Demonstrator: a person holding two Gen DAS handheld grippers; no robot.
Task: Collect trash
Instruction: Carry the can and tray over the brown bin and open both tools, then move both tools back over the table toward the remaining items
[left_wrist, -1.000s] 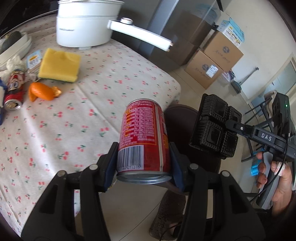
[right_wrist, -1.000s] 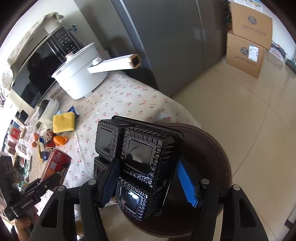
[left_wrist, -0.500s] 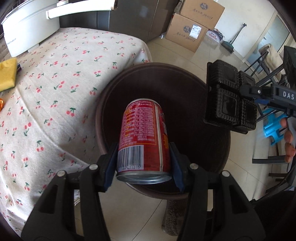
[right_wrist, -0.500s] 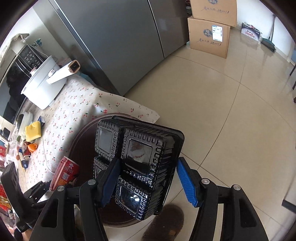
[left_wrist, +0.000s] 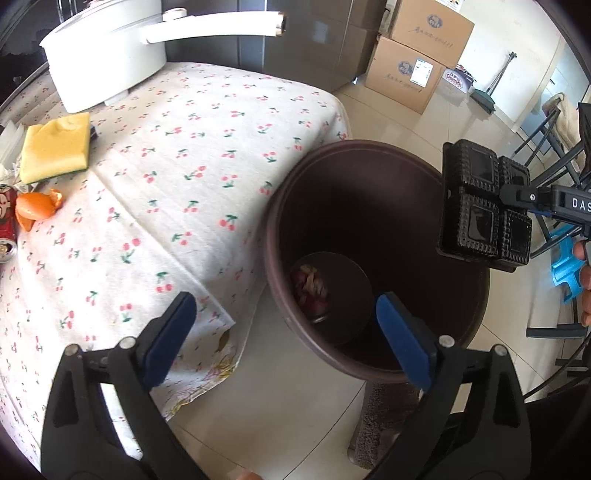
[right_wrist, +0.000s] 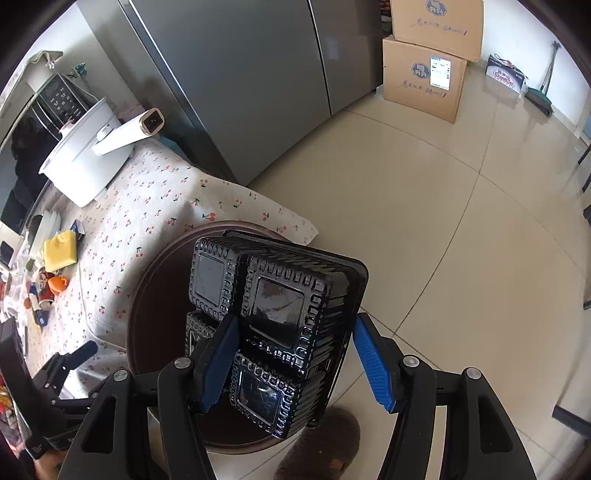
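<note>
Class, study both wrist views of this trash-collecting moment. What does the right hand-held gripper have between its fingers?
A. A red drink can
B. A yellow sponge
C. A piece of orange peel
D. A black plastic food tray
D: the right hand-held gripper holds the black plastic food tray above the brown bin; the sponge and peel lie on the table.

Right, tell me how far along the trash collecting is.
Done: a red can lies at the bottom of the brown bin; the left gripper above it is empty, its fingers just opened. In hand: the right gripper holds a black plastic tray over the bin, not yet dropped. Left on the table: orange peel, another red can, a yellow sponge.
</note>
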